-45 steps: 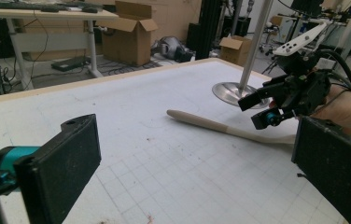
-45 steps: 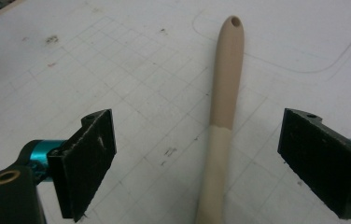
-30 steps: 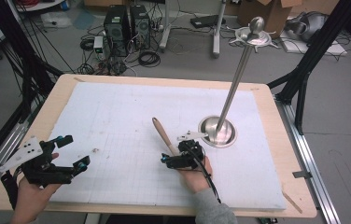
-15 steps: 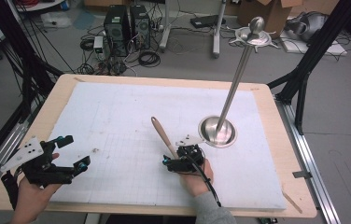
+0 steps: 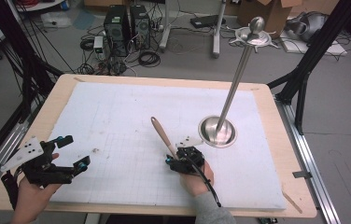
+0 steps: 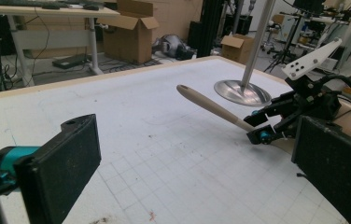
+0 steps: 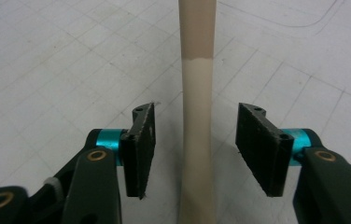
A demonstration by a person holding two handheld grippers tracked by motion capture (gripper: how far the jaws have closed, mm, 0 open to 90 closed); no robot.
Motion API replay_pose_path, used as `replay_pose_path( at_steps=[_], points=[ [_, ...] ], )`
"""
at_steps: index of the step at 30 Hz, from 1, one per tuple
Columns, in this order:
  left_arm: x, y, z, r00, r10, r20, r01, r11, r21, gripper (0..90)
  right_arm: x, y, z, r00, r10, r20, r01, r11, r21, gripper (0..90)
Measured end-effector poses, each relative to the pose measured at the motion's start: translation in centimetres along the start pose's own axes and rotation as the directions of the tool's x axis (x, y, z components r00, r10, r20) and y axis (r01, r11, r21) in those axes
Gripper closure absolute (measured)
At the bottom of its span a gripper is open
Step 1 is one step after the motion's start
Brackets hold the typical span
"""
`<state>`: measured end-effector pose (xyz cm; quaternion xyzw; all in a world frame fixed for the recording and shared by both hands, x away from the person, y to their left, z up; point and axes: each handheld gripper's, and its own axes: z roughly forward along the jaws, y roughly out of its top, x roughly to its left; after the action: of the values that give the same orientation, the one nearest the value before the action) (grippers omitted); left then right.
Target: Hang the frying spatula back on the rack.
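Straddling the spoon (image 7: 197, 140), our right tongs (image 7: 194, 149) have been closing, pads seemingly not yet touching it. Our left tongs (image 6: 187, 163) gape over the desk (image 5: 117, 116).

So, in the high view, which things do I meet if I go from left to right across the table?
Left gripper, black with blue joints and a grey three-cornered plate → beige wooden-looking spoon handle → right gripper, black, jaws around that handle → shiny round metal base of the tall steel stand.
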<state>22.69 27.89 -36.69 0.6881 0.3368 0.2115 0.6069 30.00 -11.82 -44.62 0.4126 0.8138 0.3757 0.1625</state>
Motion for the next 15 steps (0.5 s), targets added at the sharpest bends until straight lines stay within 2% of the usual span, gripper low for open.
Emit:
replay_pose_path(
  at_steps=[7, 11, 15],
  points=[
    [-0.01, -0.01, 0.02, 1.0000, 0.001, 0.000, -0.001, 1.0000, 0.000, 1.8, 0.01, 0.05, 0.13, 1.0000, 0.007, -0.004, -0.007, 1.000, 0.013, 54.2],
    [0.02, -0.01, -0.01, 1.0000, 0.001, 0.001, -0.001, 1.0000, 0.002, 1.8, 0.03, 0.04, 0.12, 0.9999, 0.000, 0.013, 0.000, 1.000, 0.016, 58.6],
    [0.09, -0.03, -0.06, 1.0000, -0.001, -0.001, 0.001, 1.0000, 0.000, 1.8, 0.12, 0.03, 0.09, 0.9999, -0.002, 0.017, 0.002, 1.000, 0.015, 66.5]
  ],
)
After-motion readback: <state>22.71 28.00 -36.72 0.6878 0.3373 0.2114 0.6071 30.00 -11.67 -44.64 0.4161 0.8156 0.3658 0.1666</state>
